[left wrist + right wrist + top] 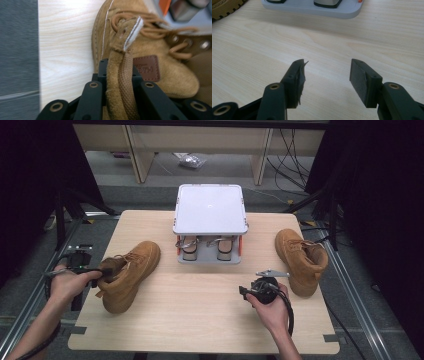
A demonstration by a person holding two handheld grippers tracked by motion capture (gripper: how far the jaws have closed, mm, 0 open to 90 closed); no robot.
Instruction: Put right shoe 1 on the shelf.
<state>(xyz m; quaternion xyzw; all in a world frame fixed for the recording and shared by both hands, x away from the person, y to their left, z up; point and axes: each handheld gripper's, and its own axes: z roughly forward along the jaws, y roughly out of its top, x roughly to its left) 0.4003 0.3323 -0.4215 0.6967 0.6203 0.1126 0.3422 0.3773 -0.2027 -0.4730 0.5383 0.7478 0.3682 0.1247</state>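
Observation:
A tan suede boot (131, 272) lies on the left of the wooden table (200, 315), toe pointing away. My left gripper (98, 273) is at its heel end. In the left gripper view the two black jaws of my left gripper (120, 68) are clamped on the boot's padded collar (125, 75), with the laces (175, 47) and a brown label (147, 67) beyond. A second tan boot (301, 259) stands at the right. My right gripper (261, 281) hovers left of it, and in its own view the right gripper (328, 66) is open over bare wood.
A grey stand (210, 209) with a flat white top sits at the table's far middle, with two small holders under it. Its base (312, 10) and a boot sole (224, 7) lie ahead of the right gripper. Black frames and cables flank the table.

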